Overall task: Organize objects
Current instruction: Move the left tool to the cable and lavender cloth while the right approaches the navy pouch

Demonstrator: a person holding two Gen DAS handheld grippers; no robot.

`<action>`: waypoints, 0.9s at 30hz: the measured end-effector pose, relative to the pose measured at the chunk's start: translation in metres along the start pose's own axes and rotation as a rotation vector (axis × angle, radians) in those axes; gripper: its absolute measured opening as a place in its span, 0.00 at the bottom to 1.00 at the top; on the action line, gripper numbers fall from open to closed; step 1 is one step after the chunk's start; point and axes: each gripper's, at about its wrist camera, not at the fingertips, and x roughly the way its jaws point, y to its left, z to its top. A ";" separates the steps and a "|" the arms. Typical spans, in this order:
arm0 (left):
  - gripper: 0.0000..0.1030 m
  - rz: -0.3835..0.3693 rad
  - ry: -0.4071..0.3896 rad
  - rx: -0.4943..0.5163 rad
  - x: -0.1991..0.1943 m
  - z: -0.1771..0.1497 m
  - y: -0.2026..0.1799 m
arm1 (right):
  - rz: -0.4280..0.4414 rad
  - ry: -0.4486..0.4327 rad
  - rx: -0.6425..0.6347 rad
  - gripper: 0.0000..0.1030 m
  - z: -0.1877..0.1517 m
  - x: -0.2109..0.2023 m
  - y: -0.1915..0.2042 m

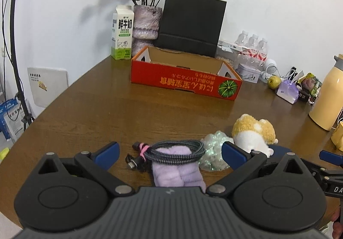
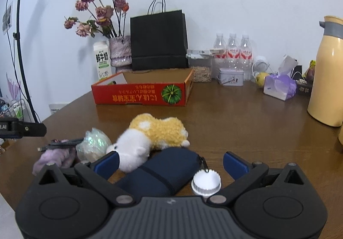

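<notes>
Clutter for sorting lies in a row along the near edge of the round brown wooden table [image 1: 90, 102]: one lilac fuzzy cloth item [image 1: 178, 166] with one coiled black braided cable [image 1: 171, 152] lying on top of it, one crumpled iridescent clear wrapper [image 1: 213, 150] just beside it, one yellow-and-white plush toy [image 2: 154, 134], one dark navy zip pouch [image 2: 163, 171] touching the plush, and one small white ribbed cap [image 2: 206, 182] by the pouch's zip pull. One empty red cardboard tray with a green pumpkin print [image 2: 141, 94] sits farther back, well apart from the row.

Left gripper [image 1: 170, 154] has its blue-tipped fingers [image 1: 107, 154] spread wide, the cable and lilac item between them, nothing clamped. Right gripper [image 2: 170, 164] is likewise spread, flanking the pouch and cap; its left finger touches the plush's white end.

Against the wall stand three clear water bottles [image 2: 232, 48], one black paper bag [image 2: 158, 42], one milk carton [image 1: 121, 32], one vase of dried roses [image 2: 120, 51] and one cream thermos jug [image 2: 328, 74].
</notes>
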 end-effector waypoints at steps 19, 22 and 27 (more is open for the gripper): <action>1.00 -0.013 0.044 -0.016 0.010 -0.010 0.011 | -0.079 0.147 -0.117 1.00 -0.013 0.059 0.044; 1.00 -0.014 0.048 -0.018 0.011 -0.011 0.012 | -0.089 0.134 -0.124 0.99 -0.015 0.061 0.045; 1.00 -0.010 0.053 -0.019 0.012 -0.011 0.013 | -0.053 0.127 -0.170 0.92 -0.017 0.057 0.042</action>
